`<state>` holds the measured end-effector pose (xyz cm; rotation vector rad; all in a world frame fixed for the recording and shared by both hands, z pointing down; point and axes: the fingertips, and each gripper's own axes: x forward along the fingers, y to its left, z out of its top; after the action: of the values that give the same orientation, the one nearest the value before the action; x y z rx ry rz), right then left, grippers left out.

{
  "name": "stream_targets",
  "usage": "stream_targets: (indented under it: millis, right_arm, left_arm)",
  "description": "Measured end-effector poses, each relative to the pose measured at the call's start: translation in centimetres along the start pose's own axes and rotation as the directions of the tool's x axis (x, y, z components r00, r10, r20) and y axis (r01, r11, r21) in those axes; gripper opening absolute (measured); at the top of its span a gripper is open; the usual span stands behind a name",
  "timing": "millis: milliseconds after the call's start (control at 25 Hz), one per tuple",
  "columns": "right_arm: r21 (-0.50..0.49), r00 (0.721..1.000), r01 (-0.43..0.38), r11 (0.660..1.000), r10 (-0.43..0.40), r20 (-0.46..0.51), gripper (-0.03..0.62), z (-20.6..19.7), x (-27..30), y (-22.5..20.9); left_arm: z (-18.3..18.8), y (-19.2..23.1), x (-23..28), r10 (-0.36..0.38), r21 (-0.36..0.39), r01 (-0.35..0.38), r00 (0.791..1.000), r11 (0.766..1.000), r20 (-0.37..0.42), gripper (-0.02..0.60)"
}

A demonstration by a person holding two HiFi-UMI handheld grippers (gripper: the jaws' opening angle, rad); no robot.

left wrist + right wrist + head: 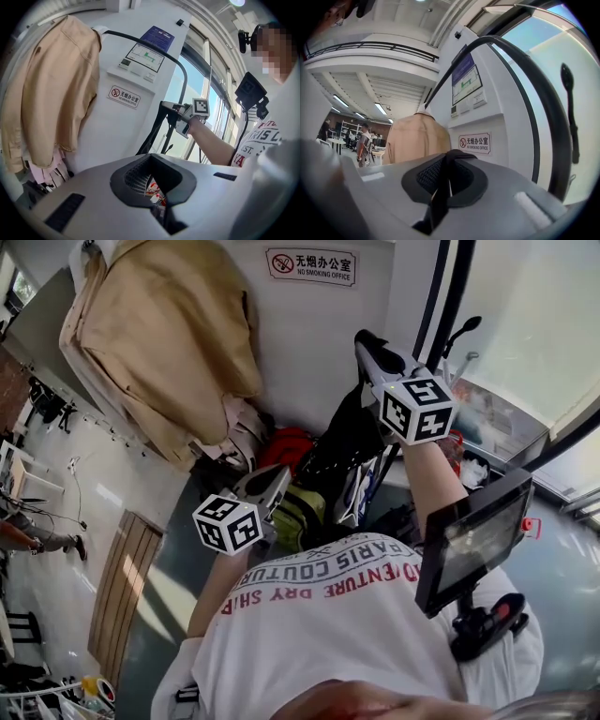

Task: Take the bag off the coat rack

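A black bag [333, 460] hangs below my right gripper [361, 340], beside the white wall. In the right gripper view the jaws [451, 155] are shut on its black strap [525, 70], which loops up and over to the right. A black coat rack peg [567, 77] stands apart from the strap, against the window. The left gripper view shows the right gripper [174, 108] with the strap [180, 70] arching above it. My left gripper [279, 479] sits lower, by the bag's yellow-green part [302, 512]. Its jaws [151, 158] are together; a red-and-white scrap [153, 190] shows in the slit.
A beige coat [159, 343] hangs on the wall to the left, over pink fabric [44, 173]. A no-smoking sign [311, 265] is on the white wall. Tall windows [534, 315] are to the right. A dark screen [473, 540] is mounted at my chest.
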<state>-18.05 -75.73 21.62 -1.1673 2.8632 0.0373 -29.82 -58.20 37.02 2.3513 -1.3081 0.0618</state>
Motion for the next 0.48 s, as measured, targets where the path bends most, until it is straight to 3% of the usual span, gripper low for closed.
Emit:
stream_targets:
  millis: [280, 480]
  right_arm:
    - [0.079, 0.992, -0.06, 0.995, 0.069, -0.108, 0.005, -7.1, -0.8, 3.4]
    - [0.115, 0.973, -0.143, 0.983, 0.161, -0.168, 0.005, -11.0, -3.3, 7.7]
  left_arm:
    - [-1.2, -0.6, -0.8, 0.001, -0.012, -0.001, 1.0, 1.0, -0.023, 0.002]
    - [-2.6, -1.0, -2.1, 0.008, -0.007, -0.008, 0.998, 1.0, -0.062, 0.002]
